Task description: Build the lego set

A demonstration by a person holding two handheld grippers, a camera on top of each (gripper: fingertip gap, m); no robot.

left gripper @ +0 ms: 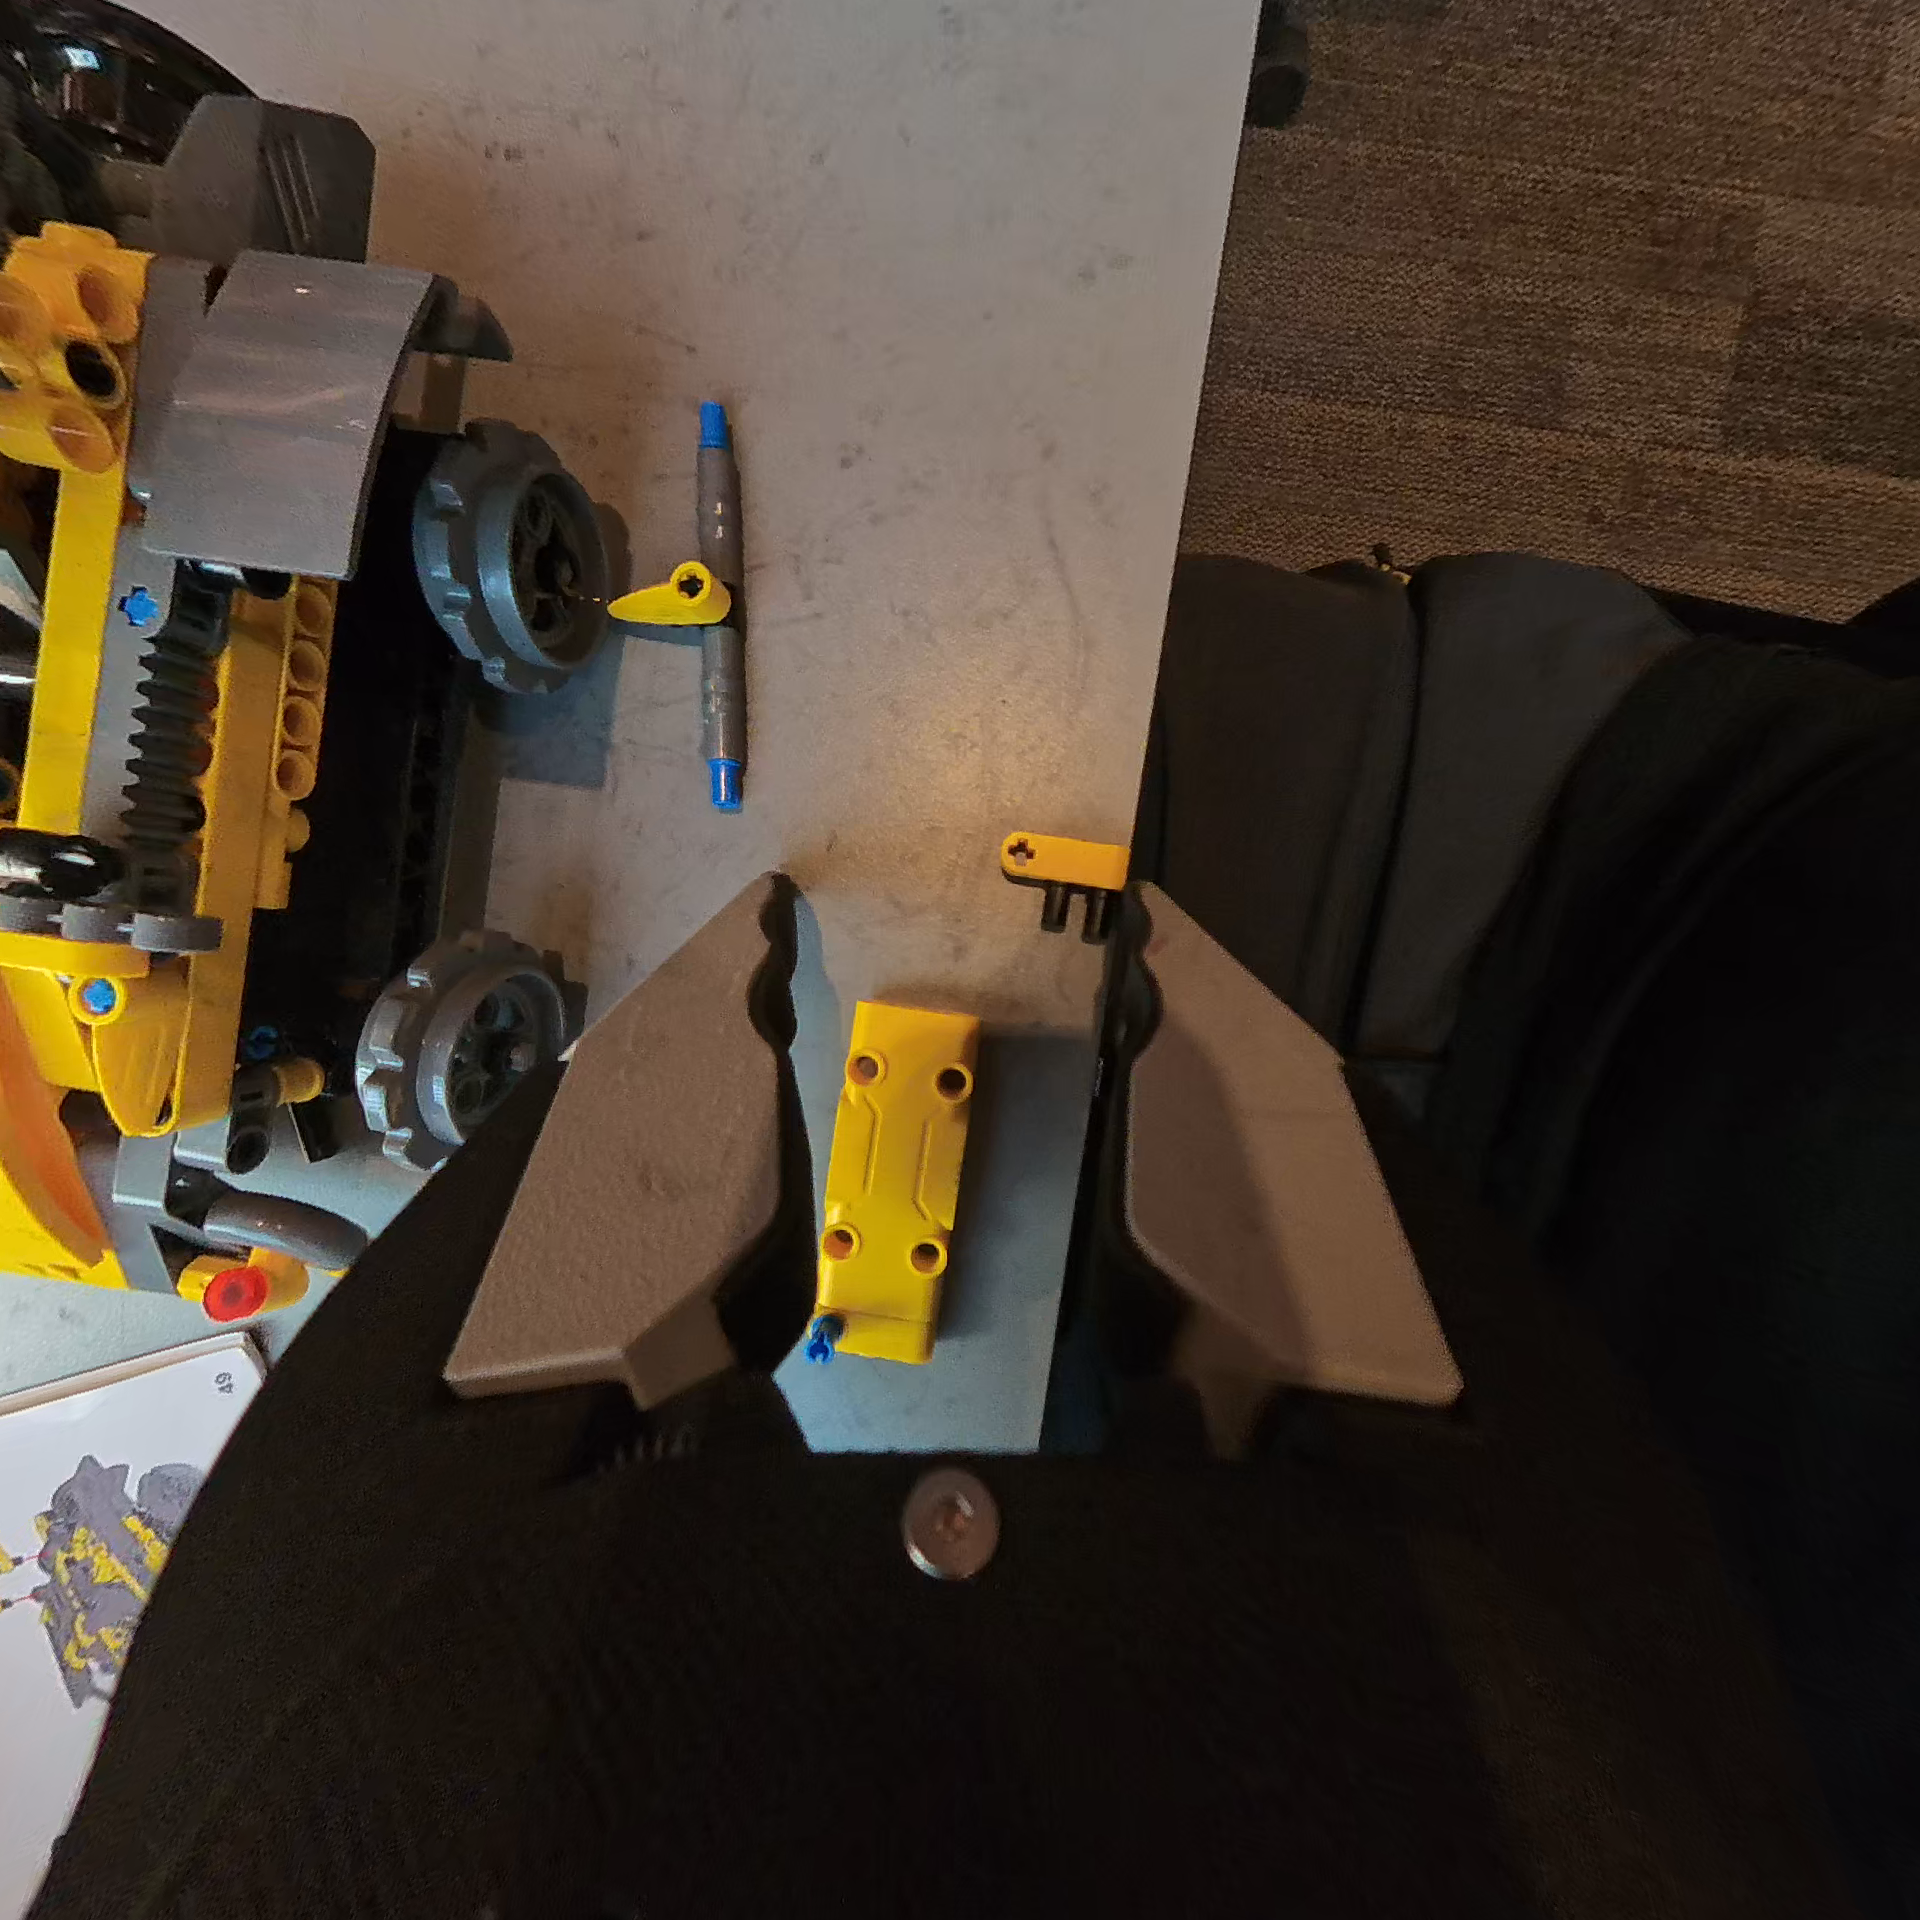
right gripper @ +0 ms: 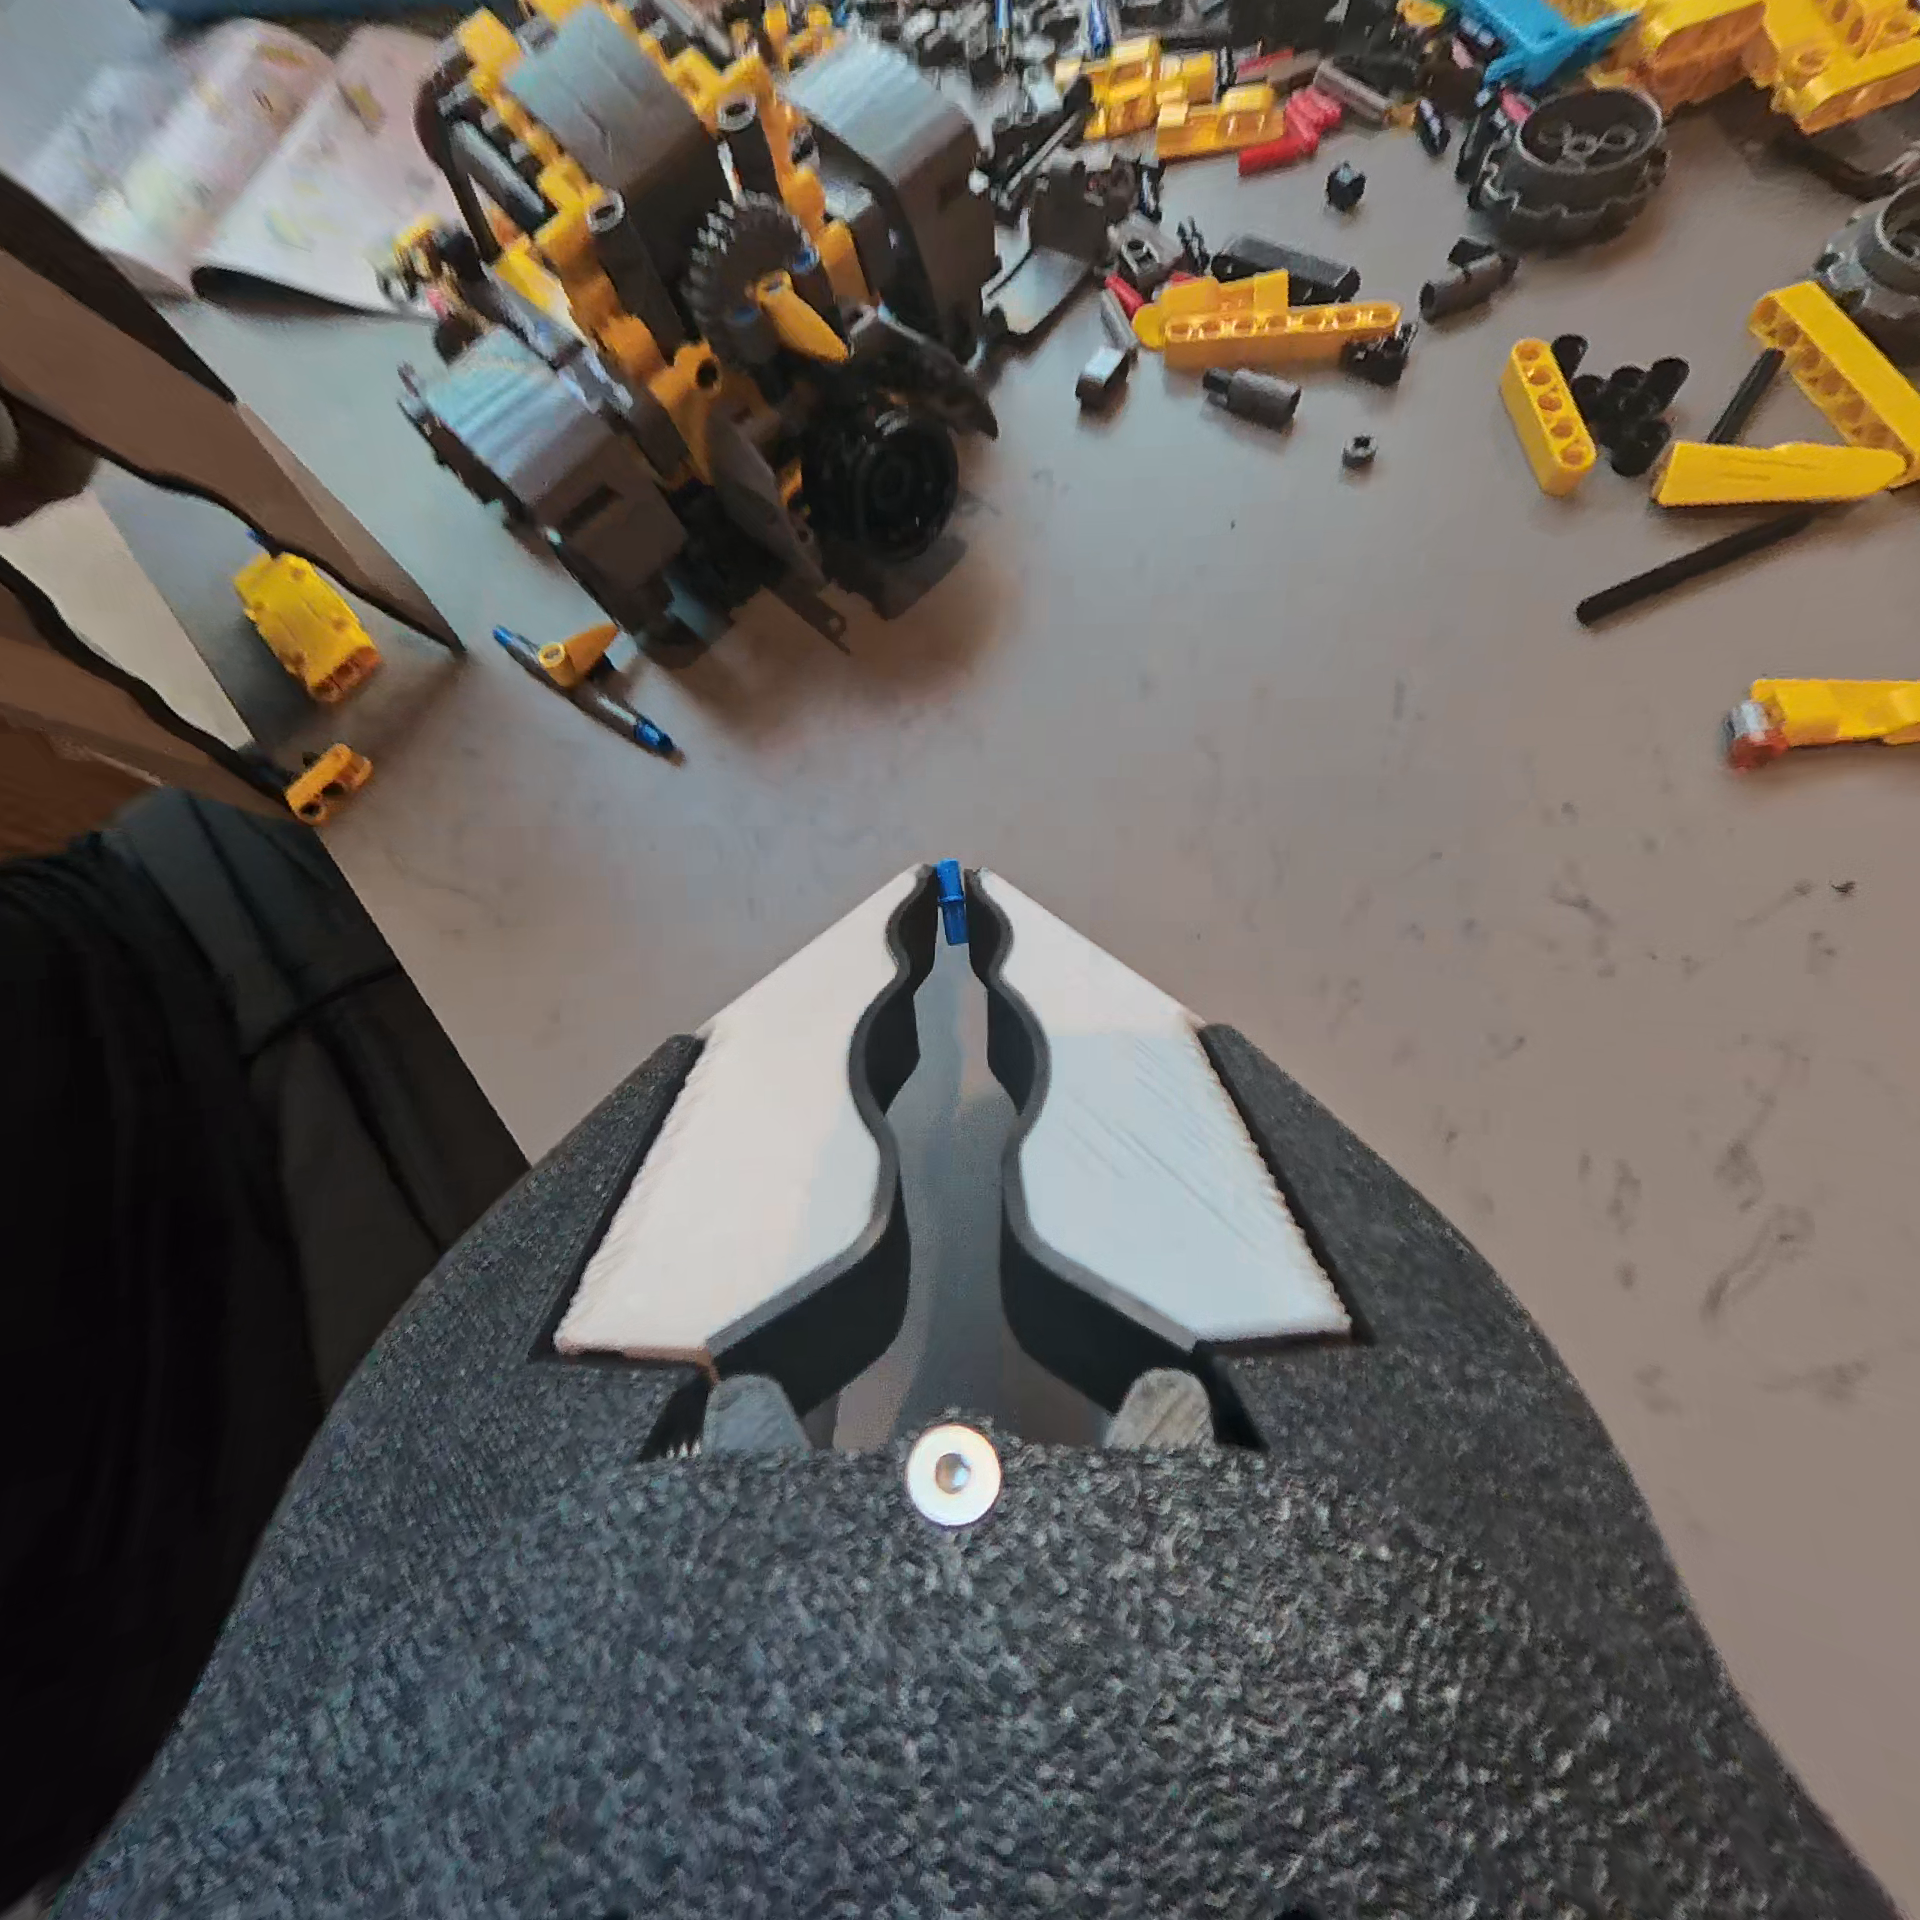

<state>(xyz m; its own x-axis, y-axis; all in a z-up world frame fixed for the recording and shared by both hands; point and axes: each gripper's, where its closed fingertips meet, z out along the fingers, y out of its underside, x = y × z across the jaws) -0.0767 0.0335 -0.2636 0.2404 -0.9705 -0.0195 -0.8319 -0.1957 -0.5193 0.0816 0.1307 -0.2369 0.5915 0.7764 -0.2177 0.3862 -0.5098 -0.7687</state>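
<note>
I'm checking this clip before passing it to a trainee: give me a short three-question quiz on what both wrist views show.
1. True or false: the right tongs are shut on a small blue pin.
2. What lies on the table between the fingers of the open left tongs? A) a grey wheel B) a yellow panel piece C) a black axle
3. Fill in: the grey axle with blue ends carries a small ____ pointed piece and lies beside the yellow and grey model vehicle.

Key: 1 true; 2 B, the yellow panel piece; 3 yellow.
</note>
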